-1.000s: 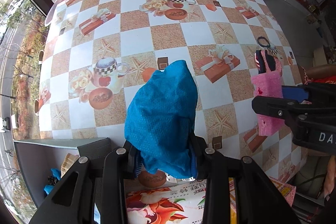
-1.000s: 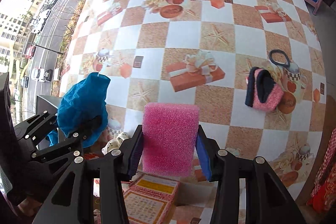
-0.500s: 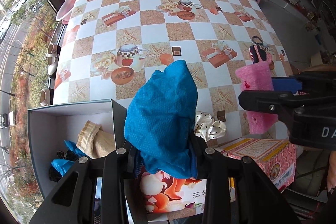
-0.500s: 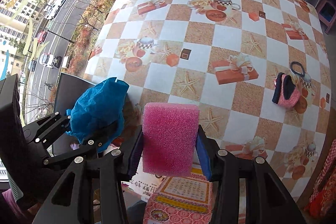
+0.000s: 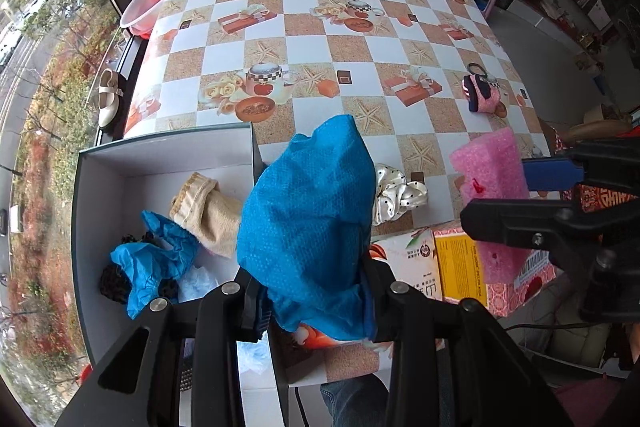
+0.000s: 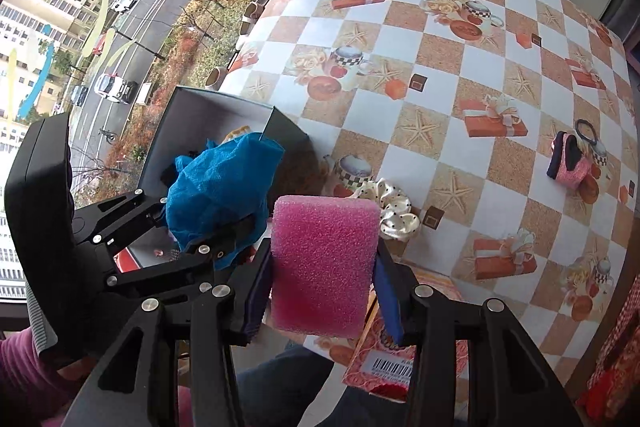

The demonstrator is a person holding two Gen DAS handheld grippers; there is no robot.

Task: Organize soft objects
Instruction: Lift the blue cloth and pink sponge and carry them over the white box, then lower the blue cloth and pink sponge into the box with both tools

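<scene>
Left gripper (image 5: pixel 316 301) is clamped on the blue cloth (image 5: pixel 308 223), holding it in the air just right of the open grey box (image 5: pixel 96 187), near its inner wall. Right gripper (image 6: pixel 322 297) squeezes the pink sponge (image 6: pixel 324 263), further right of the box (over the printed cartons at the table edge). Inside the box: a beige sock (image 5: pixel 204 211) and crumpled blue cloth (image 5: pixel 154 261). A polka-dot scrunchie (image 5: pixel 398 193) lies on the table right of the box; a pink pouch (image 5: pixel 482 93) sits well away.
</scene>
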